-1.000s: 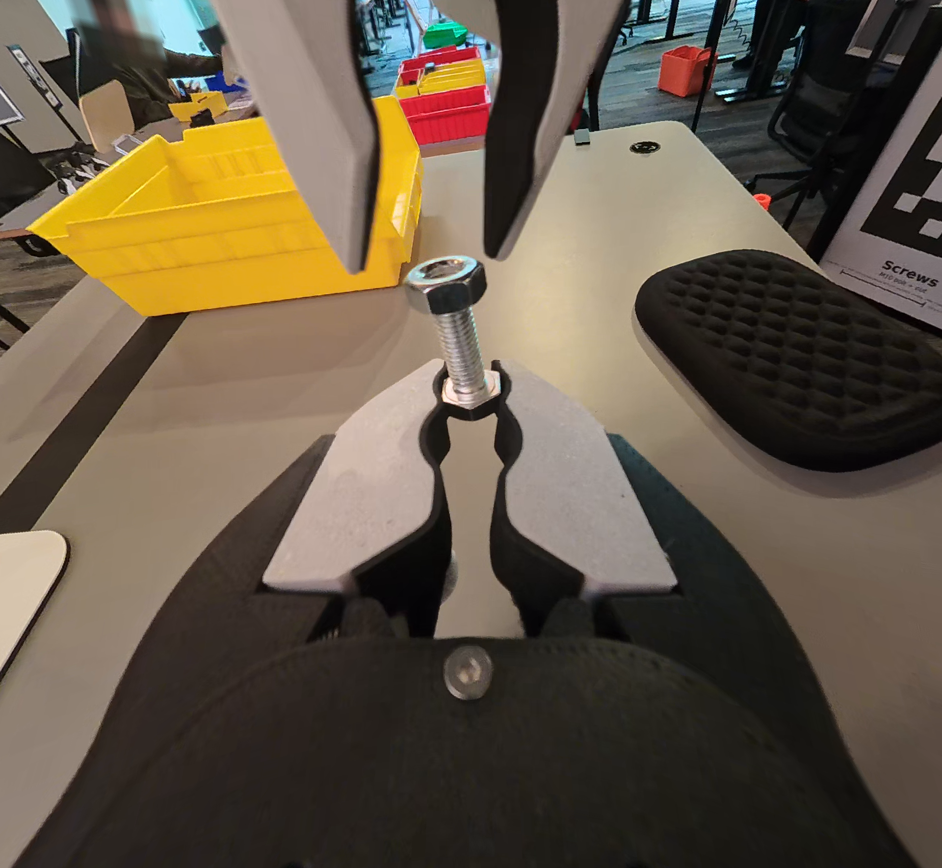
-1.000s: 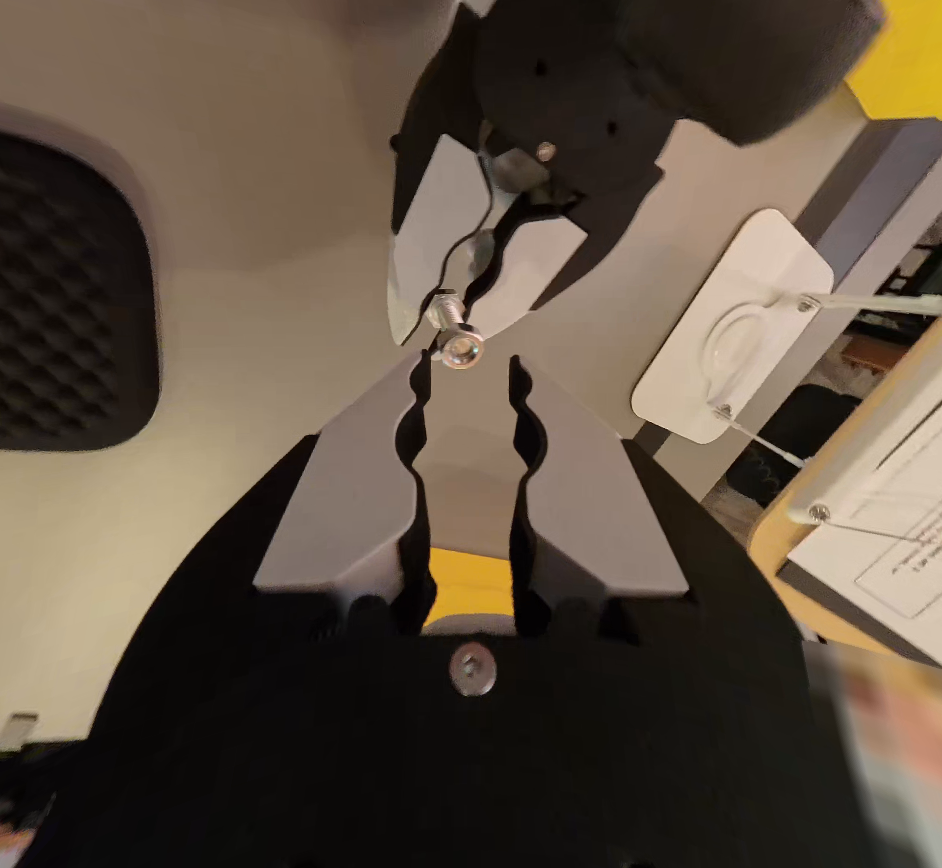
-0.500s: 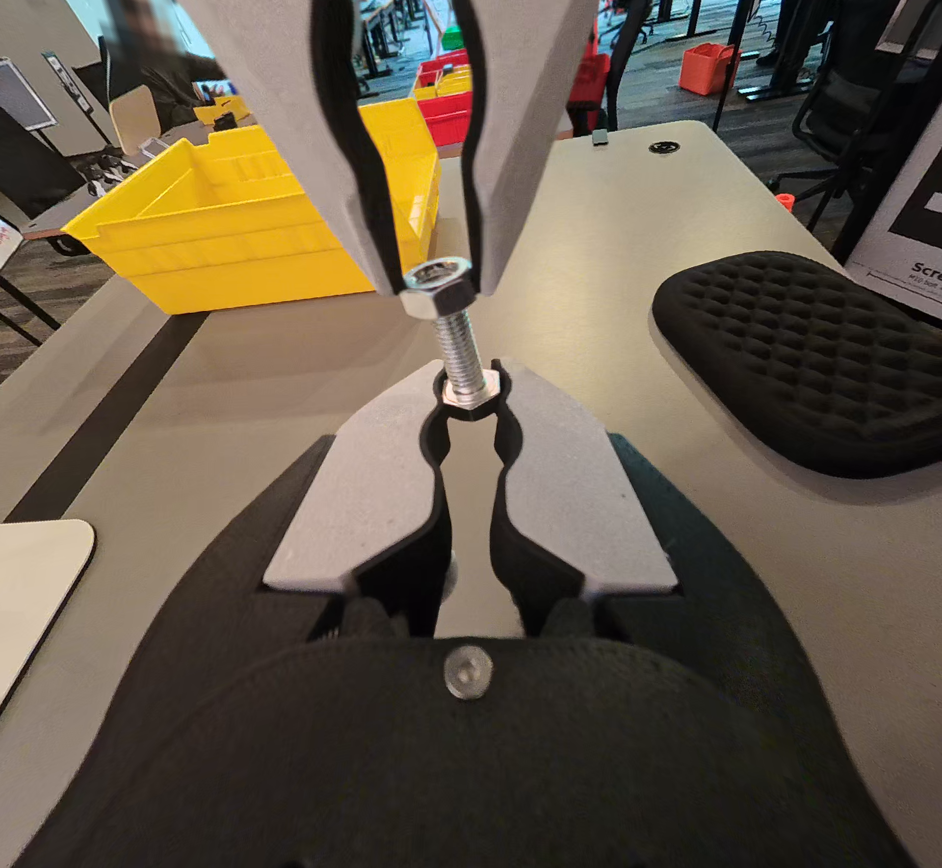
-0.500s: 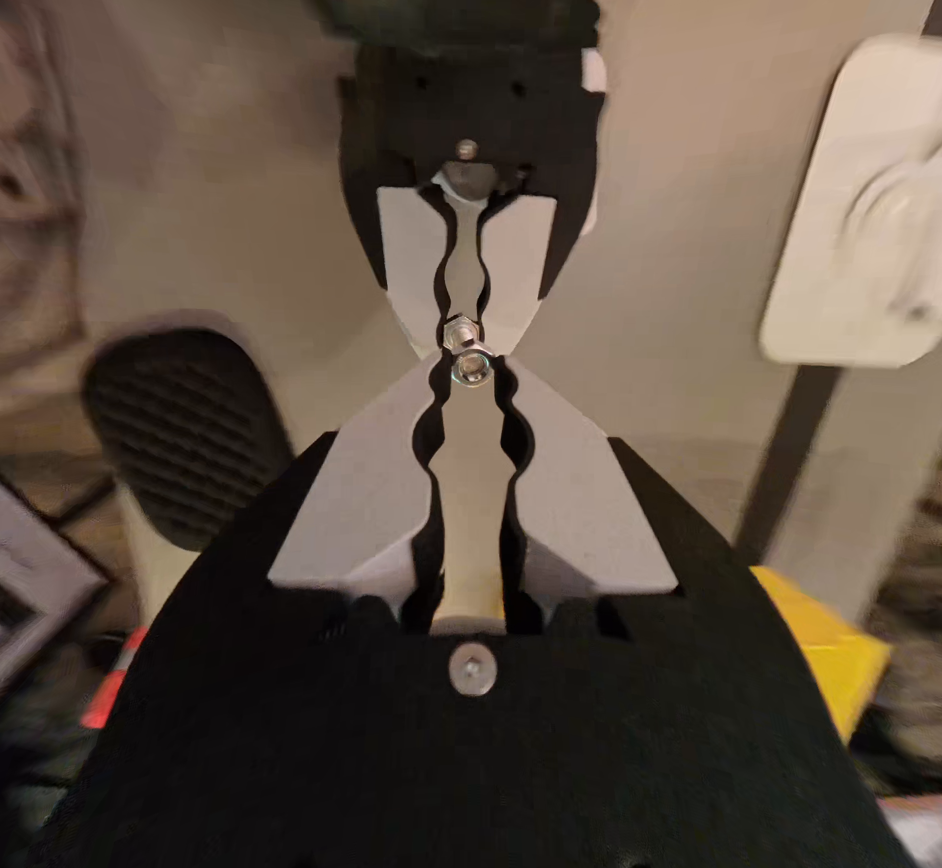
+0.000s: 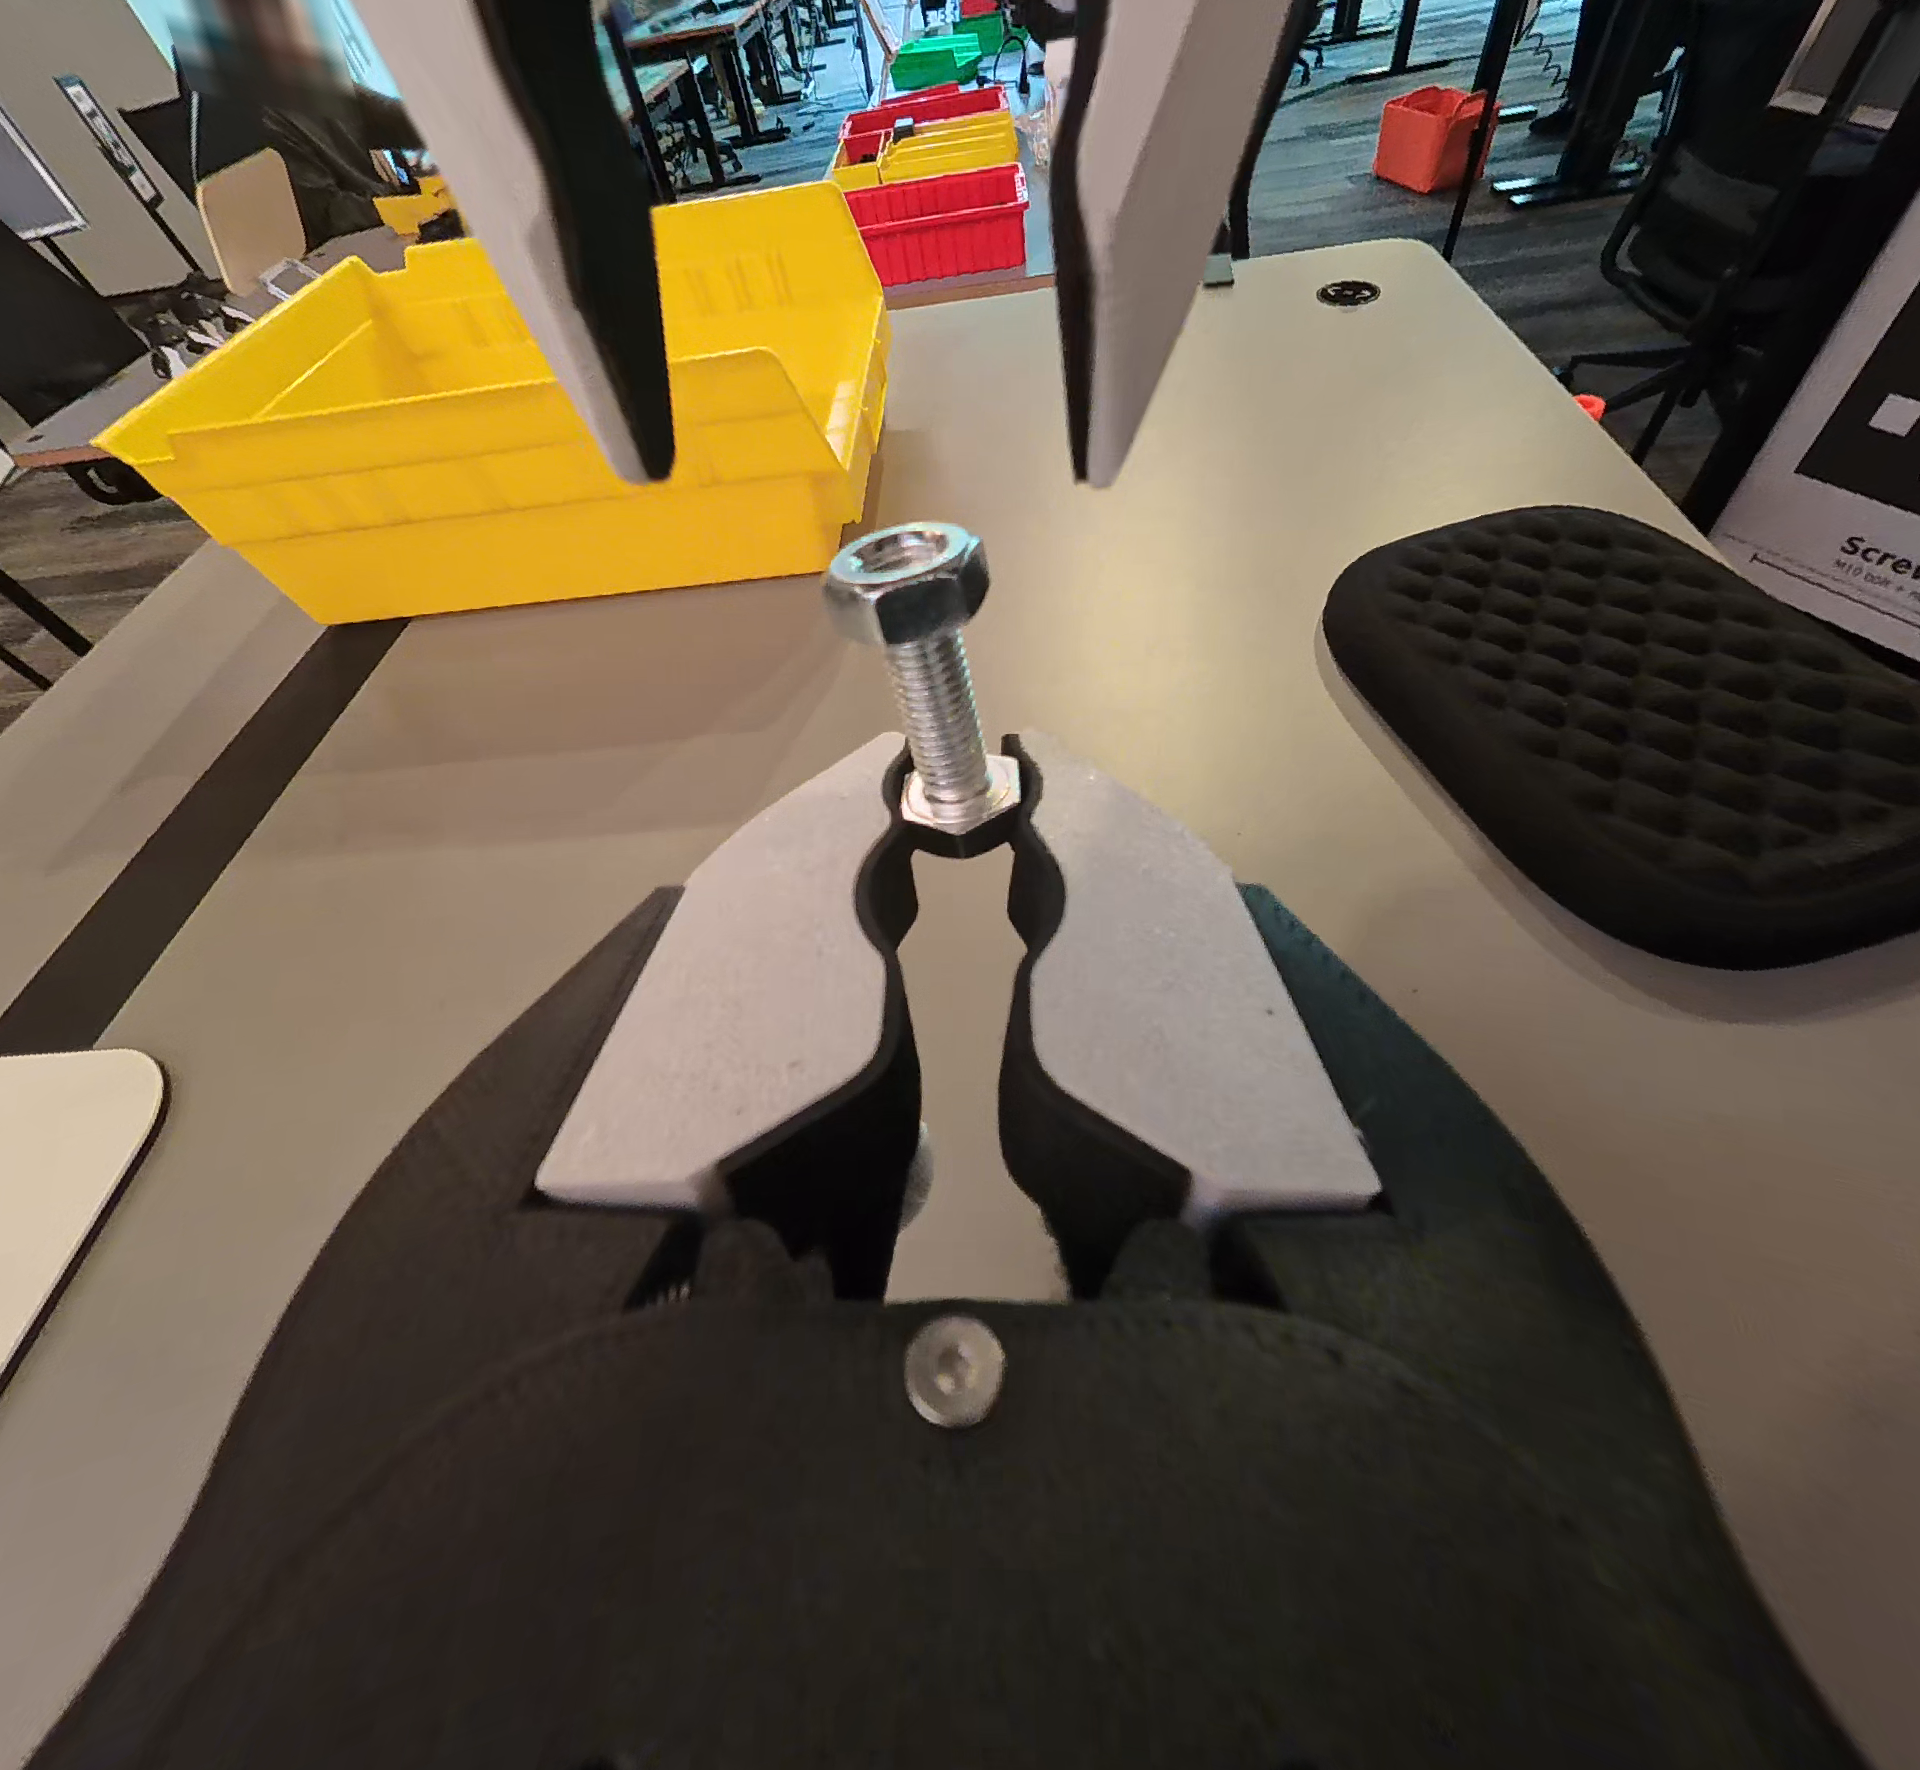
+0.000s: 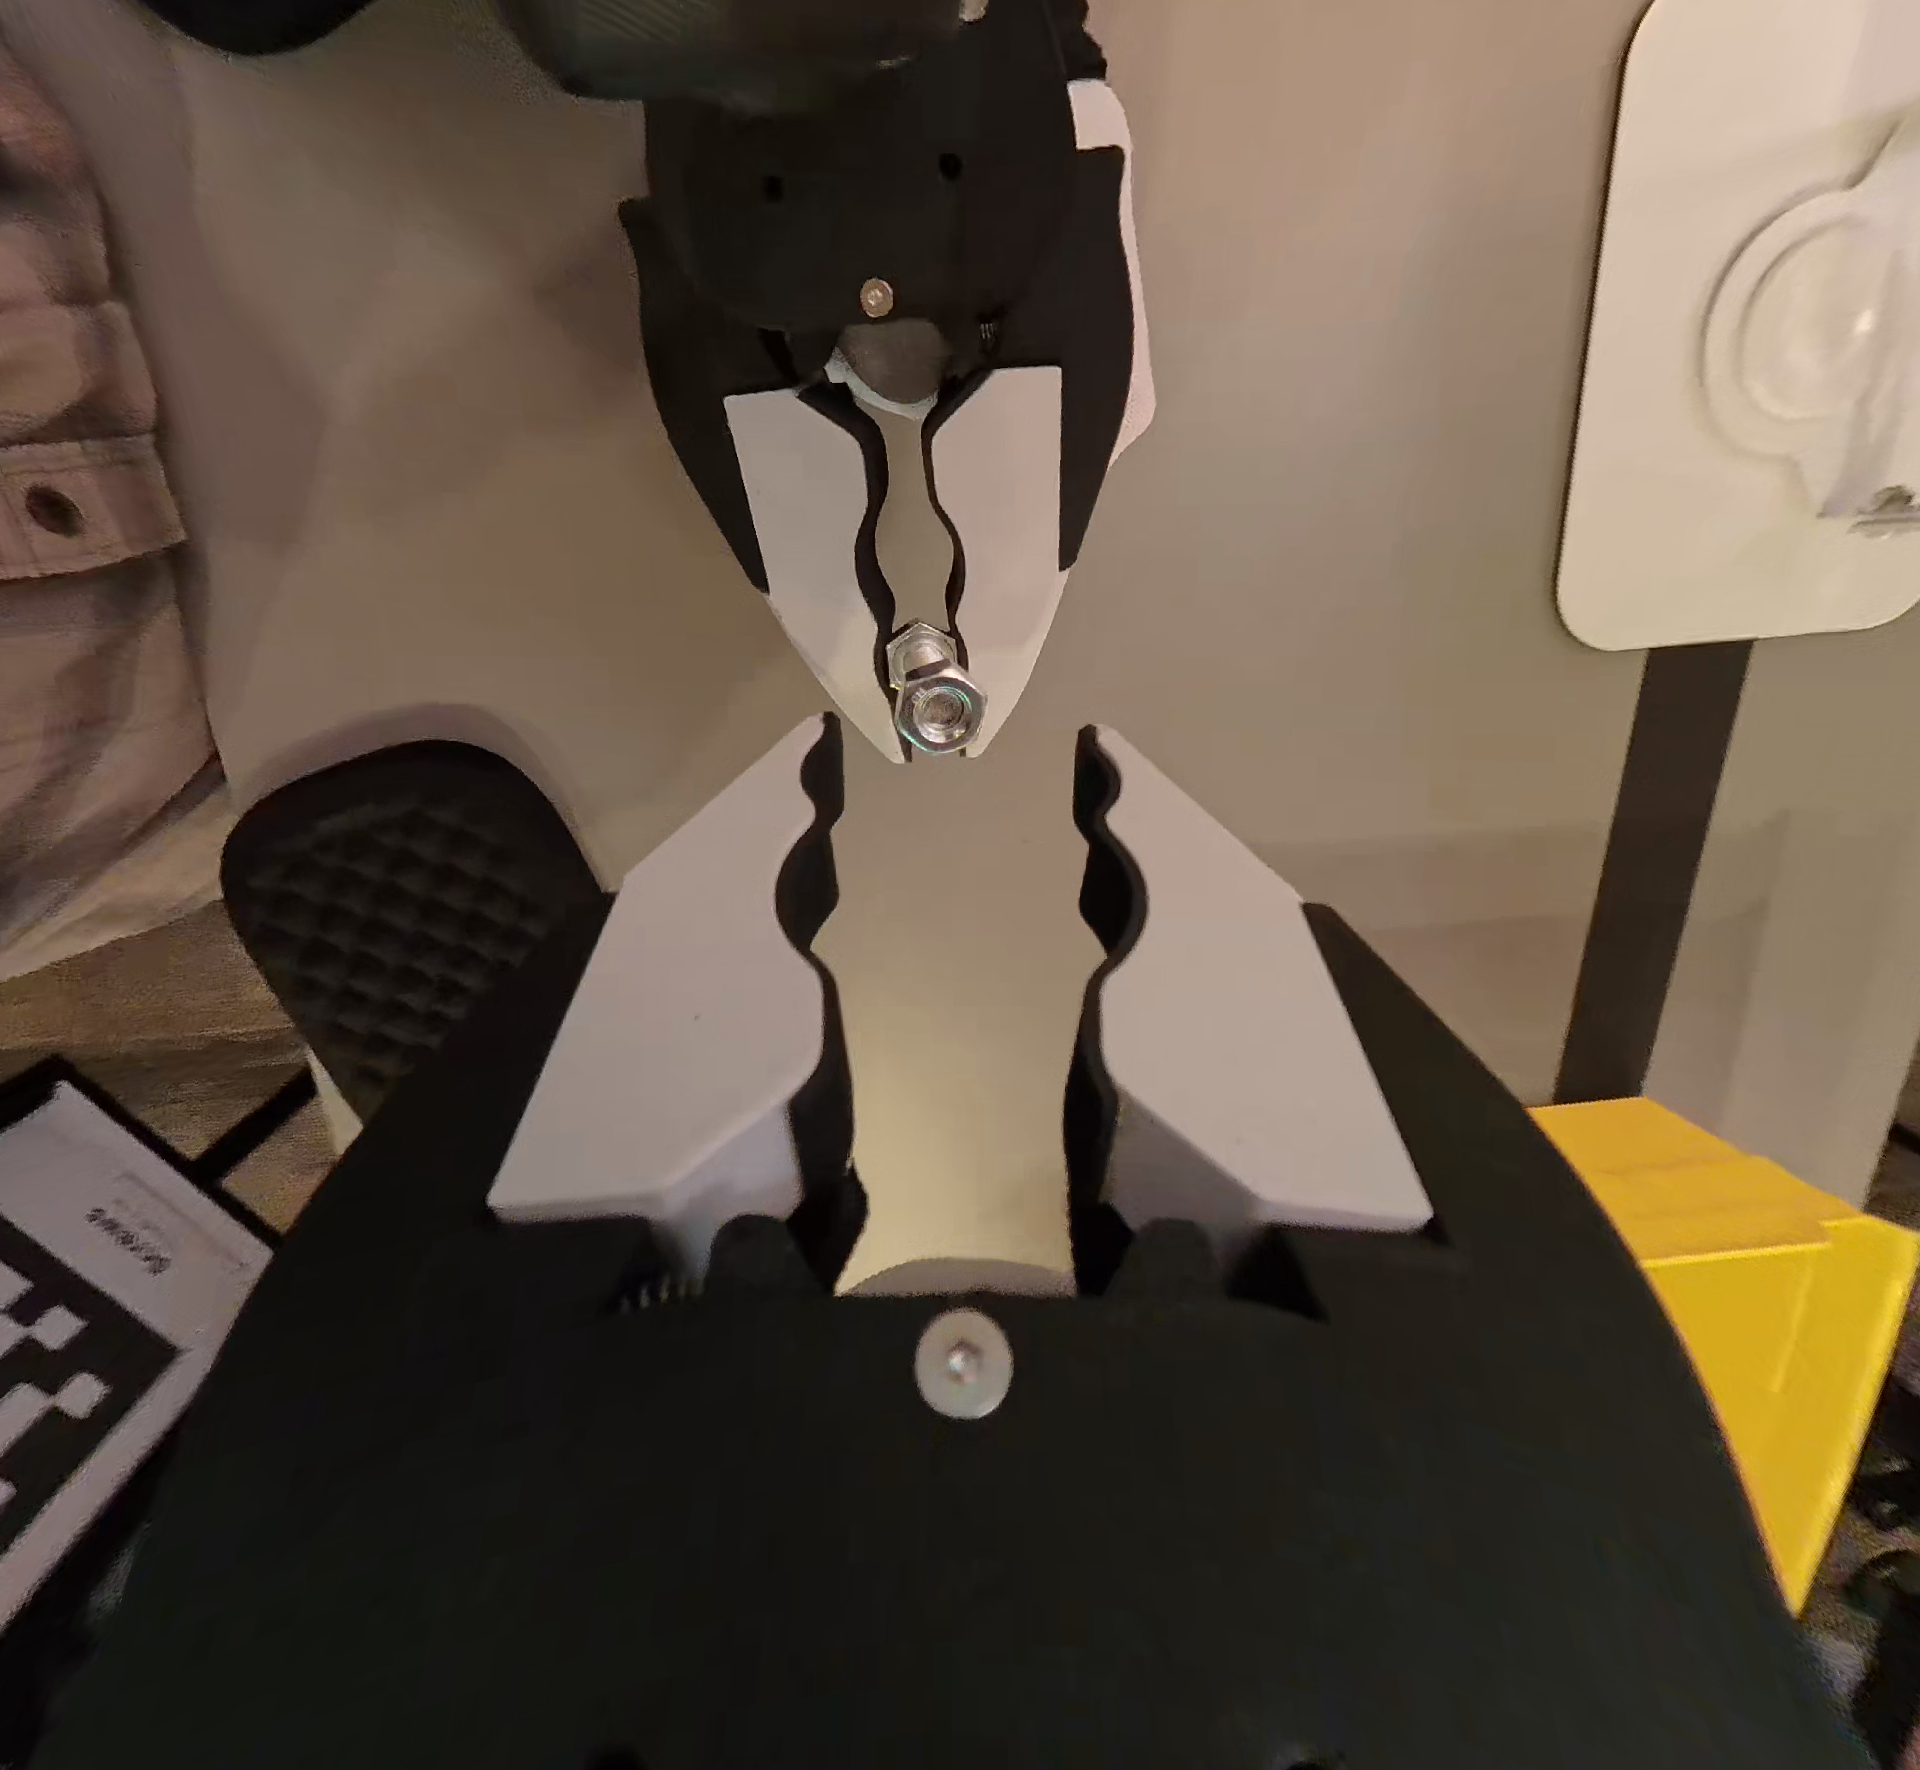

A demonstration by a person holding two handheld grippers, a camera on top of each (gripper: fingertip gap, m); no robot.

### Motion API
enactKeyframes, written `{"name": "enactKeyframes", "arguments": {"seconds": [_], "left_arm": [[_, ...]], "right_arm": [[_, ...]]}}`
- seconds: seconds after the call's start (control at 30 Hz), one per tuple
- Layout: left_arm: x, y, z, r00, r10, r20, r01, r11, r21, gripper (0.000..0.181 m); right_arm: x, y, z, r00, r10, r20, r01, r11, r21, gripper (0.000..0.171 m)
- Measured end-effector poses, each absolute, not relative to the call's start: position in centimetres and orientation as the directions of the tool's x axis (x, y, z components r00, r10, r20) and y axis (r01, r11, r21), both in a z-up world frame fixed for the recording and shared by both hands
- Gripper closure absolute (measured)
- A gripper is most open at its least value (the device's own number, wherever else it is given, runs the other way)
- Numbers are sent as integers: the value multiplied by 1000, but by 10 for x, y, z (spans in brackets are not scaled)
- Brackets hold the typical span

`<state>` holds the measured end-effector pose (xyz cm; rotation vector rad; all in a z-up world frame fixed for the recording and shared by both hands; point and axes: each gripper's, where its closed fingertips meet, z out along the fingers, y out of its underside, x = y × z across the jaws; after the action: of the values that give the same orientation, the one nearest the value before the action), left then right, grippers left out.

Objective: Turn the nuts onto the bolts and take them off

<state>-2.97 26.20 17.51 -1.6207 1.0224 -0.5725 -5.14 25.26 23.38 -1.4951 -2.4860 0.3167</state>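
Observation:
My left gripper (image 5: 956, 785) is shut on the hex head of a silver bolt (image 5: 935, 712) and holds it upright above the grey table (image 5: 520, 837). A silver nut (image 5: 906, 582) sits on the bolt's top end. My right gripper (image 5: 868, 468) hangs open just above the nut, one finger on each side, not touching it. In the right wrist view my right gripper (image 6: 956, 733) is open and looks straight down on the nut (image 6: 940, 712) and on the left gripper (image 6: 935, 752) below it.
A yellow bin (image 5: 499, 473) stands at the back left of the table. A black textured pad (image 5: 1621, 733) lies at the right, with a printed sign board (image 5: 1849, 432) behind it. A white plate (image 6: 1745, 318) lies near the left edge. A person's sleeve (image 6: 62, 473) shows beside the pad. The left gripper's tips are roughly 6 cm from the right gripper's.
Half a second ago my right gripper was shut on the nut. It has now opened and lifted slightly off it. The left gripper and bolt stayed put.

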Motion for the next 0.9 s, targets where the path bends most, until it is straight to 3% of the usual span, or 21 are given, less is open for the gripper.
{"name": "enactKeyframes", "arguments": {"seconds": [0.2,0.9], "left_arm": [[-25,259,175,500,-859,-114,-307,-52,-950,168],[-16,250,184,459,-887,-48,-225,-64,-972,168]], "right_arm": [[-45,255,242,-454,877,160,826,481,-293,126],[-43,236,269,-326,921,215,775,390,-497,128]]}}
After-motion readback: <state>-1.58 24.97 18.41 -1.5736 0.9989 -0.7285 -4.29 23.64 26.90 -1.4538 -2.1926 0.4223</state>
